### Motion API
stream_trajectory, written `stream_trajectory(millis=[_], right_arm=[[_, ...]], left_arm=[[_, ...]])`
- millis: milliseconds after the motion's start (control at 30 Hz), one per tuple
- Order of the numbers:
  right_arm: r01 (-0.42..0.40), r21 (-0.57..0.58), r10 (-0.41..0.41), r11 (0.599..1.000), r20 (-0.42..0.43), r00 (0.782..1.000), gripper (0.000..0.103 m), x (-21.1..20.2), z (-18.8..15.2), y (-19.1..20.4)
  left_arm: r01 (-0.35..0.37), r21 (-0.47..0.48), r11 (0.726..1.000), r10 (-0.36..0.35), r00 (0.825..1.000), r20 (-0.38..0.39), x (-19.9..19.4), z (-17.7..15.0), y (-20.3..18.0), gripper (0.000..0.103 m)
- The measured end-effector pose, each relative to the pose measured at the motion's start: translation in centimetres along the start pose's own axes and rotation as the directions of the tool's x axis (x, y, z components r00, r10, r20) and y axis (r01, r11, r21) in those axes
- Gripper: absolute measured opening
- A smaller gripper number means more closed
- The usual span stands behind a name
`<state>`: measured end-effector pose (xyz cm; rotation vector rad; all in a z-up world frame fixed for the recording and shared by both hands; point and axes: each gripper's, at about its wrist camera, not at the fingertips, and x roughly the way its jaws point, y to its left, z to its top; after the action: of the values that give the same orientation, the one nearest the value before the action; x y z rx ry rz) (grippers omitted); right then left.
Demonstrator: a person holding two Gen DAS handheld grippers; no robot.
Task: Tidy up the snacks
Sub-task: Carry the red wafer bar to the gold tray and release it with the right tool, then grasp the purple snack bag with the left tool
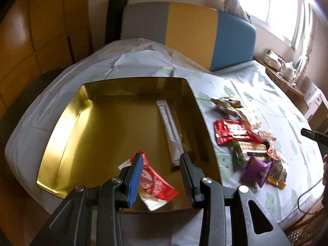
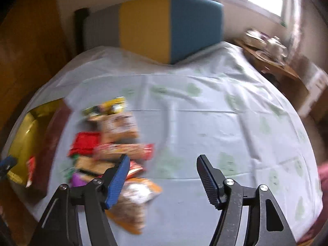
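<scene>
A gold tin box (image 1: pixel 67 127) lies open on the table. My left gripper (image 1: pixel 162 157) is open above its near end, over a red and white wafer packet (image 1: pixel 155 182) that lies in the box. A long white packet (image 1: pixel 171 131) also lies inside. A pile of snack packets (image 1: pixel 248 141) sits on the cloth right of the box: red, purple, green and orange ones. My right gripper (image 2: pixel 164 160) is open and empty above the cloth, just right of the same pile (image 2: pixel 114 147). The right wrist view is blurred. The box shows at its left edge (image 2: pixel 22 141).
A table under a pale green-patterned cloth (image 2: pixel 205 112). A grey, yellow and blue chair back (image 1: pixel 184 30) stands behind it. A wooden side table with a teapot (image 1: pixel 289 69) stands at the far right, under a window. A black cable (image 1: pixel 307 194) lies near the table's right edge.
</scene>
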<state>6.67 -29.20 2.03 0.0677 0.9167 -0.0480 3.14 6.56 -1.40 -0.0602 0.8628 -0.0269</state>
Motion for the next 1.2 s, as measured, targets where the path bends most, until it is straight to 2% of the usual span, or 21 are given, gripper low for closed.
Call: stream_trajectory(millis=[67, 167, 400, 467, 567, 700, 767, 800, 833, 867, 900, 933, 1000, 1100, 1133, 1200], right_arm=[[0.024, 0.090, -0.022, 0.996, -0.020, 1.000, 0.068, 0.9, -0.3, -2.4], [0.011, 0.221, 0.009, 0.975, -0.088, 0.996, 0.068, 2.1, -0.4, -4.5], [0.007, 0.260, 0.016, 0.966, -0.087, 0.996, 0.075, 1.9, -0.3, -5.8], [0.000, 0.273, 0.024, 0.962, -0.085, 0.996, 0.076, 1.7, -0.5, -5.7], [-0.009, 0.291, 0.035, 0.957, -0.087, 0.996, 0.076, 1.9, -0.5, -5.5], [-0.024, 0.302, 0.051, 0.953, -0.079, 0.996, 0.078, 1.9, -0.5, -5.6], [-0.031, 0.304, 0.057, 0.952, -0.078, 0.995, 0.079, 1.9, -0.4, -5.6], [-0.036, 0.304, 0.062, 0.952, -0.078, 0.995, 0.079, 1.8, -0.4, -5.6], [-0.041, 0.303, 0.068, 0.952, -0.078, 0.995, 0.079, 1.8, -0.4, -5.5], [-0.044, 0.302, 0.071, 0.952, -0.079, 0.994, 0.079, 1.8, -0.4, -5.5], [-0.048, 0.301, 0.075, 0.952, -0.079, 0.994, 0.080, 1.8, -0.4, -5.5], [-0.052, 0.300, 0.079, 0.952, -0.078, 0.994, 0.080, 1.8, -0.4, -5.4], [-0.057, 0.298, 0.084, 0.953, -0.078, 0.993, 0.082, 1.8, -0.4, -5.3], [-0.061, 0.295, 0.090, 0.953, -0.087, 0.992, 0.082, 2.0, -0.4, -5.3], [-0.061, 0.296, 0.092, 0.953, -0.090, 0.992, 0.082, 2.1, -0.4, -5.3], [-0.063, 0.296, 0.095, 0.953, -0.094, 0.991, 0.082, 2.2, -0.4, -5.3]], left_arm=[[0.012, 0.026, 1.000, -0.012, 1.000, -0.007, 0.1, 0.1, -1.0, 0.037], [0.039, 0.069, 0.997, -0.038, 0.999, -0.018, 0.4, 0.1, -2.6, 0.037], [0.144, 0.203, 0.969, -0.133, 0.989, -0.069, 0.9, -0.1, -7.5, 0.037], [0.191, 0.234, 0.953, -0.172, 0.980, -0.101, 1.3, -0.2, -8.9, 0.037], [0.272, 0.246, 0.930, -0.229, 0.955, -0.188, 2.4, -0.3, -10.8, 0.037], [0.309, 0.340, 0.888, -0.240, 0.943, -0.230, 3.0, -1.5, -13.9, 0.037], [0.350, 0.352, 0.868, -0.267, 0.927, -0.265, 3.5, -2.2, -15.0, 0.040], [0.351, 0.362, 0.863, -0.259, 0.925, -0.277, 3.9, -2.5, -15.7, 0.045], [0.340, 0.367, 0.866, -0.247, 0.929, -0.277, 4.2, -2.7, -16.1, 0.059], [0.343, 0.362, 0.867, -0.251, 0.927, -0.278, 4.5, -2.8, -16.4, 0.067], [0.356, 0.351, 0.866, -0.265, 0.922, -0.281, 4.8, -2.8, -16.8, 0.067], [0.348, 0.347, 0.871, -0.259, 0.925, -0.279, 5.2, -2.8, -17.2, 0.067], [0.318, 0.365, 0.875, -0.229, 0.936, -0.266, 5.9, -2.8, -18.0, 0.067], [0.286, 0.363, 0.887, -0.198, 0.945, -0.261, 7.1, -3.0, -18.5, 0.066], [0.289, 0.356, 0.889, -0.199, 0.943, -0.267, 7.6, -3.1, -18.5, 0.059], [0.294, 0.360, 0.885, -0.212, 0.945, -0.251, 7.6, -3.2, -18.2, 0.056]])
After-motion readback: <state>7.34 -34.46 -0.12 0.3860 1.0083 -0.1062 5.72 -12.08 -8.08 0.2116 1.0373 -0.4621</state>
